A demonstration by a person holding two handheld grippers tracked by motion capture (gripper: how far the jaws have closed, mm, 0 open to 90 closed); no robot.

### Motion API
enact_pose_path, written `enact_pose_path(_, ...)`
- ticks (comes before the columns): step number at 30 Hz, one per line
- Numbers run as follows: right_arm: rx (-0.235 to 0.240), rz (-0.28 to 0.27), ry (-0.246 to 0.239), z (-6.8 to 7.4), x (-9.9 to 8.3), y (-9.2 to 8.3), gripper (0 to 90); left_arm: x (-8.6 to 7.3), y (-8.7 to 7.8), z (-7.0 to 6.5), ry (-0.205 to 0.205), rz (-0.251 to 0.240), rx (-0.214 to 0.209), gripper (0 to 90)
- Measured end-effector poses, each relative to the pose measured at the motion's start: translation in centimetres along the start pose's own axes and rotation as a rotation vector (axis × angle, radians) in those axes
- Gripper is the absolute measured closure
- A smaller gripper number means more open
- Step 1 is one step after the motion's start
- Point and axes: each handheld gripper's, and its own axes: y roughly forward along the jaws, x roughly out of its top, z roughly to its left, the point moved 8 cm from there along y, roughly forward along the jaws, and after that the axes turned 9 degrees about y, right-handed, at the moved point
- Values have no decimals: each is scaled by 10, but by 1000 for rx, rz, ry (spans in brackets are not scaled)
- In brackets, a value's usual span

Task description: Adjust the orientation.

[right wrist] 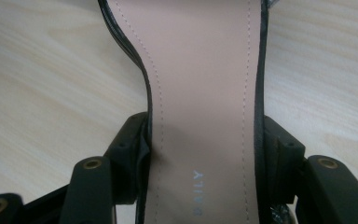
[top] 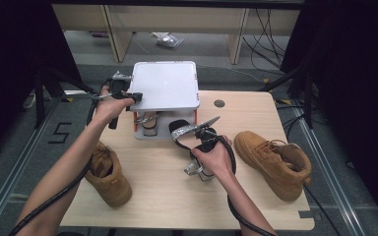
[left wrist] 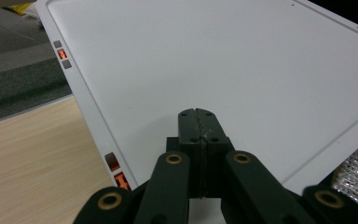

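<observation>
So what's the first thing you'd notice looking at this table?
Probably the black sandal with its sparkly strap, gripped across the sole by the right gripper at the table's middle. Next, the white shoe rack at the far edge, with the shut left gripper resting at its top shelf. Two tan boots sit apart, one on the left, one on the right.

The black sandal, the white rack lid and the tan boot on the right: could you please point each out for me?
black sandal [right wrist: 205, 93], right gripper view, on its pink insole.
white rack lid [top: 165, 84], high view, on its flat top.
tan boot [top: 275, 162], high view, on its laced upper.
</observation>
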Motion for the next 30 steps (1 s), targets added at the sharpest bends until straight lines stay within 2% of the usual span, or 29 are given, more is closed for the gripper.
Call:
enact_pose_path(2,-2,4,-25,1,4,3,435,0,0,0,1,1,-1,894)
enact_pose_path(4,-4,3,9,5,8,5,435,0,0,0,0,-1,-2,894)
enact_pose_path(6,-1,-1,-7,5,11,9,435,0,0,0,1,0,-3,894)
enact_pose_path(8,9,-2,8,10,15,13,435,0,0,0,2,1,-3,894)
enact_pose_path(10,4,0,-8,12,19,16,435,0,0,0,0,0,-3,895)
enact_pose_path(18,20,-4,11,23,28,30,435,-1,-1,1,2,0,-5,895)
enact_pose_path(19,21,-18,5,23,30,32,435,-1,-1,1,3,0,-5,895)
enact_pose_path(23,10,-17,-2,25,33,36,434,-1,-1,1,-2,-3,-7,895)
enact_pose_path(24,1,-26,23,25,34,38,434,-1,-1,1,-3,-3,-6,894)
enact_pose_path(25,-6,-23,24,25,34,38,434,-1,-1,1,-3,-4,-6,894)
enact_pose_path(26,-8,-27,5,23,36,39,434,-1,-1,1,-2,-3,-6,895)
enact_pose_path(28,1,-19,22,25,36,40,434,-1,-1,1,0,-2,-5,894)
enact_pose_path(30,-15,-1,80,25,35,40,434,-1,-1,1,-1,-2,-6,894)
